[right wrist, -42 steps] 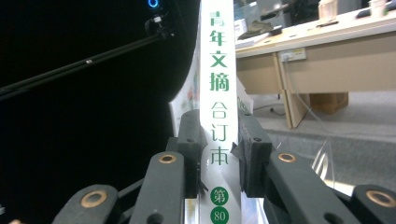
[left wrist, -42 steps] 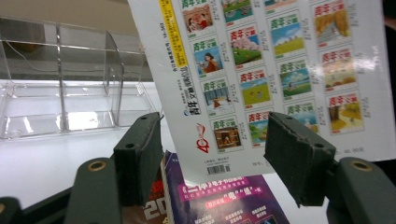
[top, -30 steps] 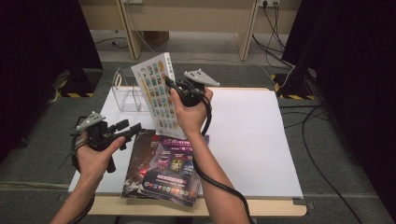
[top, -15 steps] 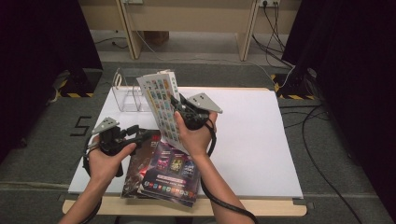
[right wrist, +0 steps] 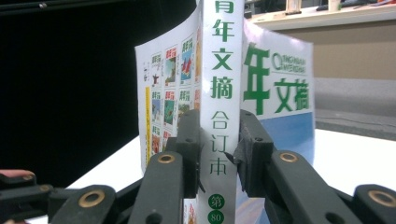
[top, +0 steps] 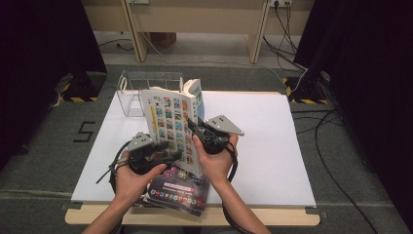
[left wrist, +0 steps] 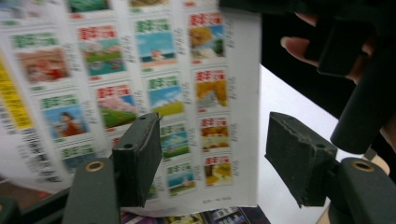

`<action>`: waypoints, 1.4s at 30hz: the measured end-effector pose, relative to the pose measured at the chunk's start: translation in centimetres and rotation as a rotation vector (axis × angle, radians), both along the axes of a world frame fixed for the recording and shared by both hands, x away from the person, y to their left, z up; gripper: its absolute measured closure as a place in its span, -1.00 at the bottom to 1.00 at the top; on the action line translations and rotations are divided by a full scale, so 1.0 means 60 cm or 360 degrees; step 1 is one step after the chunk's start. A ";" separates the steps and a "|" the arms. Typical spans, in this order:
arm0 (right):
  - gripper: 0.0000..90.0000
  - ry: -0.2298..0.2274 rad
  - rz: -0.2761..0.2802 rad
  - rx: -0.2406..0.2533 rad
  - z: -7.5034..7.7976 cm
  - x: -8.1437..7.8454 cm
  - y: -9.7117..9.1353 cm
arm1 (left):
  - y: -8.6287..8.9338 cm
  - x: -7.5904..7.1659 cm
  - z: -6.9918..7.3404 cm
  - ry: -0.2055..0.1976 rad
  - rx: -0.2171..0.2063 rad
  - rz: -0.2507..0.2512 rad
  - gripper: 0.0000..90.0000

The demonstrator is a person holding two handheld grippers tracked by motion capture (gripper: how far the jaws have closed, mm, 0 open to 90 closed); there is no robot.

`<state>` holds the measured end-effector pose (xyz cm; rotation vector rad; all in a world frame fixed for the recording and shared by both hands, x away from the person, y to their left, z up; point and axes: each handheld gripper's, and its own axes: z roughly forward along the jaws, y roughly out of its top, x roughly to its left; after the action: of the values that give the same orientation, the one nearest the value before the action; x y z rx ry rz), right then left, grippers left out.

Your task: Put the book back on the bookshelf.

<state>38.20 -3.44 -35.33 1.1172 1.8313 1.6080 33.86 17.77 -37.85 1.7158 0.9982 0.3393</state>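
While the book (top: 173, 124) stays clamped by its spine in the right hand-held gripper (top: 202, 136), the left hand-held gripper (top: 163, 157), jaws wide, has been brought to its cover for a second grip.

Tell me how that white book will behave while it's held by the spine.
The white book looks floppy: its covers bow outward from the right claw clamped on the spine. Probably glossy and a bit slippery. Thick, so likely heavy enough to sag.
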 end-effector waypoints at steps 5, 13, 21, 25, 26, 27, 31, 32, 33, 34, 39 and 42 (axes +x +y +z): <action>0.63 0.0053 0.0019 -0.0019 0.004 -0.005 -0.006 | -0.022 -0.006 -0.003 -0.0036 0.0031 0.0004 -0.24; 0.63 0.0090 0.0003 -0.0051 0.008 -0.009 -0.001 | -0.079 -0.014 -0.002 -0.0210 0.0160 0.0095 -0.27; 0.64 0.0120 0.0004 -0.0067 0.012 -0.006 -0.002 | -0.102 -0.003 -0.011 -0.0243 0.0257 0.0172 -0.34; 0.63 0.0120 0.0004 -0.0074 0.013 -0.006 -0.001 | -0.105 0.002 -0.018 -0.0250 0.0262 0.0201 -0.35; 0.63 0.0123 0.0005 -0.0073 0.013 -0.006 0.000 | -0.107 0.003 -0.018 -0.0246 0.0258 0.0207 -0.35; 0.63 0.0128 0.0008 -0.0069 0.014 -0.007 0.001 | -0.109 0.004 -0.018 -0.0242 0.0249 0.0211 -0.36; 0.63 0.0132 0.0006 -0.0077 0.015 -0.006 0.002 | -0.119 0.008 -0.020 -0.0250 0.0254 0.0244 -0.37; 0.63 0.0133 0.0006 -0.0077 0.015 -0.006 0.002 | -0.121 0.010 -0.022 -0.0246 0.0264 0.0252 -0.38; 0.63 0.0131 0.0006 -0.0076 0.015 -0.006 0.002 | -0.123 0.011 -0.023 -0.0244 0.0272 0.0265 -0.38; 0.63 0.0126 0.0005 -0.0079 0.015 -0.006 0.002 | -0.125 0.013 -0.025 -0.0247 0.0281 0.0283 -0.40; 0.63 0.0130 -0.0009 -0.0080 0.013 -0.005 0.000 | -0.133 0.017 -0.032 -0.0268 0.0310 0.0338 -0.43; 0.63 0.0122 -0.0009 -0.0078 0.013 -0.004 -0.001 | -0.137 0.022 -0.037 -0.0276 0.0331 0.0371 -0.45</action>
<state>37.93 -3.50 -34.53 1.1760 1.9040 1.5284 35.15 9.54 -40.08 1.7218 1.0655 0.7531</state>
